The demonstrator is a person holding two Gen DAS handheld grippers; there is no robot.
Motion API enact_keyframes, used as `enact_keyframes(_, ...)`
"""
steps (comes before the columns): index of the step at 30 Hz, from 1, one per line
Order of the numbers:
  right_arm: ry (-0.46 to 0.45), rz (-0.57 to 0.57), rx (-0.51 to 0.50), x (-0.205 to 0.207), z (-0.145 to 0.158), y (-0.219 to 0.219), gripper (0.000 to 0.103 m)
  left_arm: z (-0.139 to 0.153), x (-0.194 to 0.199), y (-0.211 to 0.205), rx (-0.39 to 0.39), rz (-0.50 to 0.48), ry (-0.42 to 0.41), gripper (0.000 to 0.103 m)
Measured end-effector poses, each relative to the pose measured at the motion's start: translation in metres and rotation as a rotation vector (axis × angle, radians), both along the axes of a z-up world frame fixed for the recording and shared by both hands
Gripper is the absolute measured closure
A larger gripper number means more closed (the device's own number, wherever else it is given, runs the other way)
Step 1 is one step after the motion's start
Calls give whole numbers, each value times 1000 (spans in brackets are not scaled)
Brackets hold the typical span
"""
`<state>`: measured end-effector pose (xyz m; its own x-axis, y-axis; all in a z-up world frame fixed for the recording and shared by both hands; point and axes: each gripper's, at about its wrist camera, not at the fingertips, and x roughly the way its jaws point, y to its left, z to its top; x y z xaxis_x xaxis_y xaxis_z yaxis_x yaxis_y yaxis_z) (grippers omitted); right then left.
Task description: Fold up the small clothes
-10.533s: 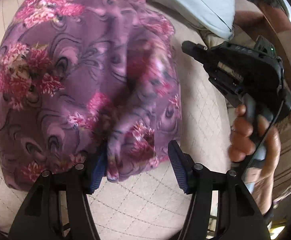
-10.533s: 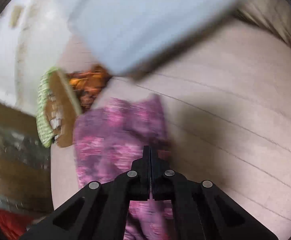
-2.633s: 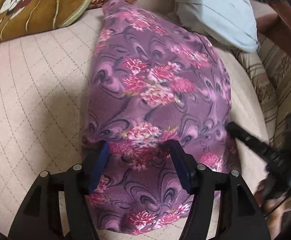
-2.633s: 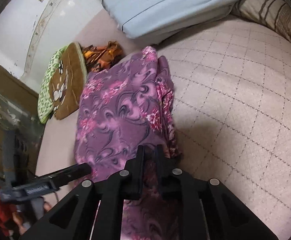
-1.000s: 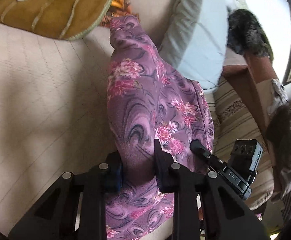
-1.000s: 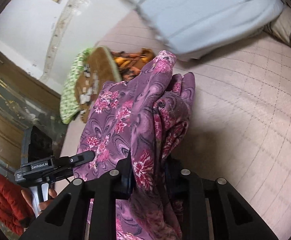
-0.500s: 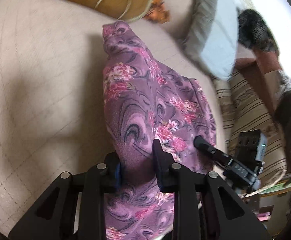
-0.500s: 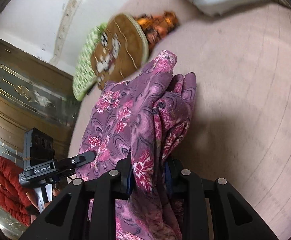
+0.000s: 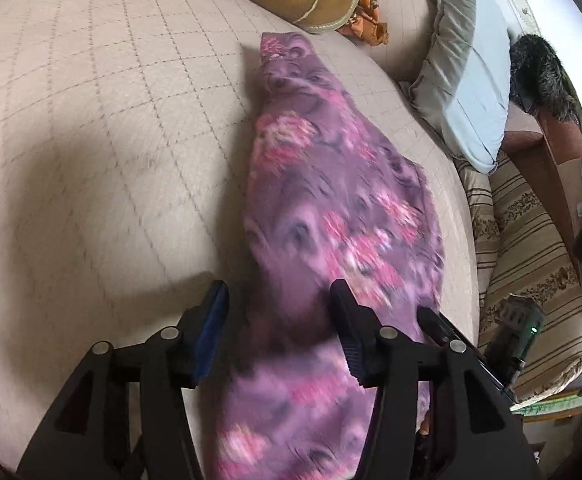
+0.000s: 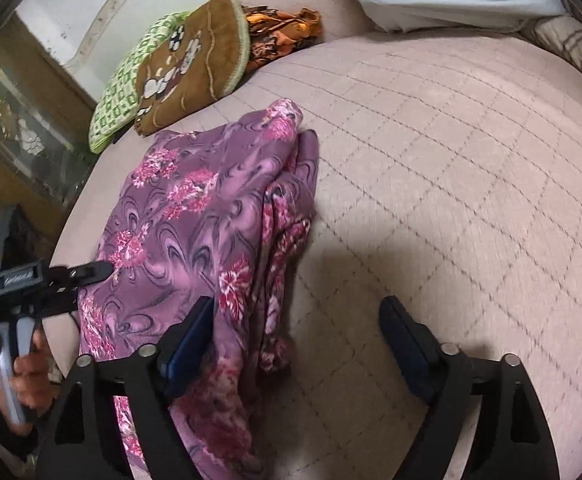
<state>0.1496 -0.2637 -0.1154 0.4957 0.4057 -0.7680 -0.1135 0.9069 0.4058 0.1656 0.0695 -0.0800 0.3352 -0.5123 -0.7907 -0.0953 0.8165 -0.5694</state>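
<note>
We see the purple floral garment [image 10: 195, 216] as thin, soft cloth with a faint sheen, draping in limp folds. Under it, the beige bedcover [image 10: 431, 152] looks like matt, slightly fuzzy quilted fabric, stitched in diamonds. The brown cushion [image 10: 187, 68] reads as velvety cloth with a woven green edge. The pale blue pillow [image 9: 467, 92] is smooth matt cotton. Both grippers show matt black plastic, with ribbed blue pads [image 9: 211, 328].

No legible text — only a blurred white label on the left claw's [image 10: 91, 272] body.
</note>
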Motion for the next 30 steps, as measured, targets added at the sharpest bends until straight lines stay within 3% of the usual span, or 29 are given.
enact_keyframes(2,0,-3,12,-8,-1,0,9,19,-19,-3,-4,-9,-68,51)
enact_keyframes(5,16,-31,8,-14,5,2,13,41,-41,-19,102,-47,-173,44)
enact_keyframes(8,-98,-31,-34,-41,26,6,14,34,-49,-40,203,-130,-171,43)
enact_keyframes(9,-123,-35,-127,-51,27,11,12,24,-49,-49,270,-154,-154,44)
enact_keyframes(12,-32,-1,-349,-58,-5,21,11,5,-47,-66,430,-203,-127,44)
enact_keyframes(13,-82,10,-376,-64,-1,24,10,7,-49,-67,447,-205,-129,44)
enact_keyframes(17,-82,24,-439,-76,24,32,8,34,-68,-62,401,-180,-195,42)
enact_keyframes(18,-108,18,-458,-81,31,33,7,42,-75,-60,423,-162,-219,40)
enact_keyframes(20,-133,14,-491,-95,44,38,5,56,-90,-59,473,-122,-291,28)
enact_keyframes(23,-160,52,-471,-120,52,43,5,69,-109,-60,551,-95,-383,21)
enact_keyframes(26,-172,67,-436,-137,58,44,5,72,-120,-68,599,-112,-410,21)
enact_keyframes(30,-182,54,-467,-155,66,43,4,73,-137,-73,570,-142,-413,21)
